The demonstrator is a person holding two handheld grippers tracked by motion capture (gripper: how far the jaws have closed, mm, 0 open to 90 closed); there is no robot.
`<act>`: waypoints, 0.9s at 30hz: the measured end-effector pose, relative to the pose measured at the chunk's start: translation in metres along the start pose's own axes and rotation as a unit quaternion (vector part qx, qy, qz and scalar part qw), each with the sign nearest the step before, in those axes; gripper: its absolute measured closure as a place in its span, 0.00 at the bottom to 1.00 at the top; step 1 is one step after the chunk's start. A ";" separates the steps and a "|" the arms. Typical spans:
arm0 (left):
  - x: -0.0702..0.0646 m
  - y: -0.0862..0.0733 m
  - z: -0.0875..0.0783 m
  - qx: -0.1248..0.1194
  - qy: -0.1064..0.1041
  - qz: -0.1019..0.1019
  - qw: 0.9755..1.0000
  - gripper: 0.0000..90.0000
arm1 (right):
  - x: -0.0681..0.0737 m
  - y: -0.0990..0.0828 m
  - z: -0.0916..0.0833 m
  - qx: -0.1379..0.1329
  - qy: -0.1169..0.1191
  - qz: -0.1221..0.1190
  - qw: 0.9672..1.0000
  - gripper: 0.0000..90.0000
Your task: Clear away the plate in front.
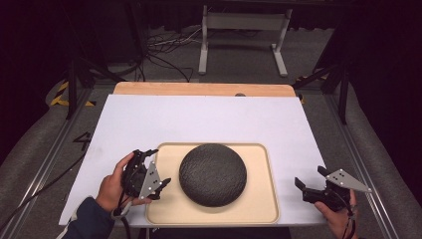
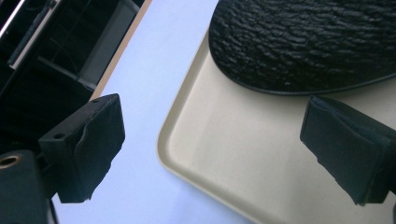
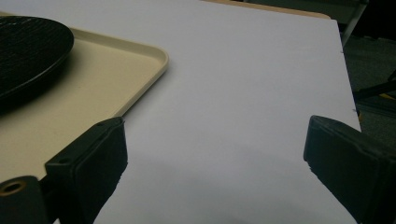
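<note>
A black, rough-textured dome (image 1: 213, 174) lies in the middle of a beige tray (image 1: 259, 199) on a white sheet (image 1: 199, 119). My left gripper (image 1: 158, 168) is held at the tray's left rim, jaws open and nothing between them. In the left gripper view the open jaws straddle the tray's corner (image 2: 261, 186), with the dome (image 2: 303, 42) just ahead. My right gripper (image 1: 311, 178) is open over the white sheet, right of the tray and apart from it. The right gripper view has the tray (image 3: 93, 79) and dome (image 3: 28, 46) off to the left.
The white sheet covers a wooden table whose far edge (image 1: 199, 89) shows at the back. Beyond it, a white metal stand (image 1: 244, 40) and loose cables (image 1: 164, 50) sit on the floor. Metal rails (image 1: 54, 159) run along both sides of the table.
</note>
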State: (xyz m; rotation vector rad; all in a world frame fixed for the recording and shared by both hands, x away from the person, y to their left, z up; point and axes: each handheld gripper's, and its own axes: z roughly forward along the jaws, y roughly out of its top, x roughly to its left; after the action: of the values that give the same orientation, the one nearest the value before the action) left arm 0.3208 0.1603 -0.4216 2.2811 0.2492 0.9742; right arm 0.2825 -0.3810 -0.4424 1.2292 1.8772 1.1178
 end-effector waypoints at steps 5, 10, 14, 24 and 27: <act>0.008 -0.011 -0.003 0.009 0.006 -0.013 1.000 0.08 | 0.001 0.000 0.000 0.000 -0.001 -0.001 1.000 0.08; 0.015 -0.024 -0.006 0.017 0.007 -0.034 0.999 0.08 | 0.001 0.000 0.000 0.001 -0.001 -0.004 1.000 0.08; 0.021 -0.038 -0.009 0.024 0.010 -0.058 0.998 0.08 | 0.001 0.000 0.000 0.001 -0.001 -0.003 1.000 0.07; 0.024 -0.065 -0.015 0.039 0.007 -0.096 0.995 0.08 | 0.002 0.000 0.001 0.004 -0.001 -0.003 1.000 0.07; 0.025 -0.073 -0.016 0.038 0.004 -0.113 0.993 0.08 | 0.002 0.000 0.001 0.005 -0.001 -0.003 1.000 0.07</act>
State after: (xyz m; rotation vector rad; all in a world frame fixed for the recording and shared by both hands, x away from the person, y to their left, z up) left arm 0.3324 0.2352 -0.4446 2.2587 0.5437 0.8692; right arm 0.2826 -0.3793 -0.4431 1.2274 1.8861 1.1059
